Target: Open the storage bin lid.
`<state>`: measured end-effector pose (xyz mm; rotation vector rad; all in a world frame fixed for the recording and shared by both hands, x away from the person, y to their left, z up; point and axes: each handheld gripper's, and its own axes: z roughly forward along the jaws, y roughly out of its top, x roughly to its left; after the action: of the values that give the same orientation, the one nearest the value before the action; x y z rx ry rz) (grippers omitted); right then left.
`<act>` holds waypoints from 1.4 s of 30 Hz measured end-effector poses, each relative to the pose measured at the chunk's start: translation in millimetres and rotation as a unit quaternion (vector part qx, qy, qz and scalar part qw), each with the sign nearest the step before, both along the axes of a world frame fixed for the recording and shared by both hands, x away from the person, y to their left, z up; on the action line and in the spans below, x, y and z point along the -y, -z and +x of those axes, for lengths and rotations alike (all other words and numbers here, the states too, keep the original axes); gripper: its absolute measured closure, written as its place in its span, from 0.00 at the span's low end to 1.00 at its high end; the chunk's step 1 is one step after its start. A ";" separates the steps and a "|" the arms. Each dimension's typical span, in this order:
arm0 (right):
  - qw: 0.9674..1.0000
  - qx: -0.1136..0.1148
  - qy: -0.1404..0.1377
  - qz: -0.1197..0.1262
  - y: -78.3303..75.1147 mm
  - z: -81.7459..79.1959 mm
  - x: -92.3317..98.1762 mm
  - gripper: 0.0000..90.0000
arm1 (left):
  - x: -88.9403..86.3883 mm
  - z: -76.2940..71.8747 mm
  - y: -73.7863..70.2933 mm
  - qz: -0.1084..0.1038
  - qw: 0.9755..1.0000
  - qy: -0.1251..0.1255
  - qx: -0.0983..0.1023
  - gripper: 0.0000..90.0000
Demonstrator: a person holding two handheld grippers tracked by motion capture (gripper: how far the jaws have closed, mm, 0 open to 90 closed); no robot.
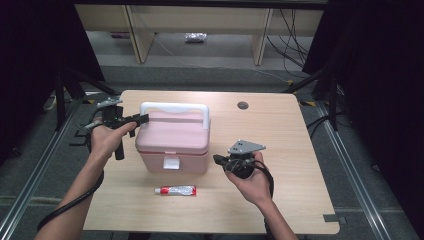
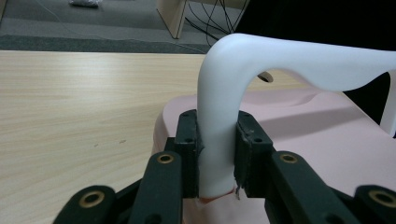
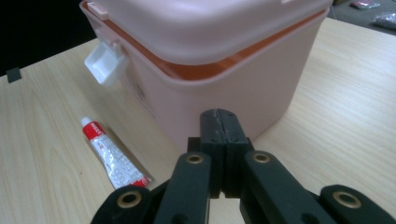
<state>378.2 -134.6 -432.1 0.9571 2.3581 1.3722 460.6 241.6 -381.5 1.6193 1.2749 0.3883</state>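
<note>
**Hold the handle, free the latch**

The left gripper [image 2: 215, 161] clamps the white handle [image 2: 280, 58] of the pink box [image 1: 172, 142] mid-table. The right gripper [image 3: 219, 135], jaws pressed together and empty, sits beside it. Keep the handle steady; approach the latch [image 3: 106, 60] squarely, clear of the tube [image 3: 114, 156].

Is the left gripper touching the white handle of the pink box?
Touching. In the left gripper view, the left gripper has both jaws pressed against the upright end of the white handle of the pink box.
</note>
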 end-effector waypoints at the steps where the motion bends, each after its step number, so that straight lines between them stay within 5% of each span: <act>1: 1.000 0.001 0.001 0.002 -1.6 -0.1 -0.9 1.00 | 0.0 0.0 0.0 0.000 1.000 0.000 0.000 0.81; 5: 1.000 0.017 -0.007 0.011 -6.1 2.5 -4.4 1.00 | -0.1 1.8 -2.7 -0.006 1.000 0.000 -0.002 0.81; 6: 1.000 0.006 0.000 0.011 -8.7 1.2 -5.3 1.00 | 0.1 1.9 -3.1 -0.007 1.000 -0.001 -0.002 0.81; 7: 1.000 0.022 -0.006 0.006 -10.2 3.5 -5.3 1.00 | 0.1 2.0 -3.5 -0.006 1.000 -0.001 -0.002 0.81; 9: 1.000 0.009 -0.004 0.020 -11.8 3.7 -9.0 1.00 | 0.1 2.2 -3.8 -0.006 1.000 -0.001 -0.003 0.81; 12: 1.000 0.024 -0.011 0.013 -14.0 7.3 -12.4 1.00 | -0.2 2.2 -4.3 -0.006 1.000 0.000 -0.004 0.81; 18: 1.000 0.011 -0.007 0.018 -14.5 6.9 -18.2 1.00 | -0.7 2.3 -4.7 -0.003 1.000 0.004 -0.004 0.81; 22: 1.000 0.022 -0.012 0.012 -16.3 8.7 -18.9 1.00 | -3.2 1.6 -5.3 0.002 1.000 0.019 -0.002 0.79; 27: 1.000 0.017 -0.005 0.016 -16.9 8.2 -18.6 1.00 | -8.7 -11.2 -10.1 0.007 0.999 0.030 0.025 0.66; 31: 1.000 0.020 -0.006 0.019 -16.9 8.4 -19.3 1.00 | -17.8 -27.0 -18.2 0.013 0.998 0.034 0.057 0.67; 35: 1.000 0.025 -0.009 0.017 -17.9 9.2 -19.1 1.00 | -21.0 -43.9 -25.6 0.034 0.992 0.060 0.109 0.83; 42: 0.999 0.027 -0.006 0.019 -20.7 9.9 -19.6 1.00 | -17.6 -74.7 -22.1 0.027 0.987 0.088 0.131 0.99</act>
<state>388.0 -115.0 -411.4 0.9060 2.3097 1.4339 385.9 259.2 -359.3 1.6498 0.9228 0.5105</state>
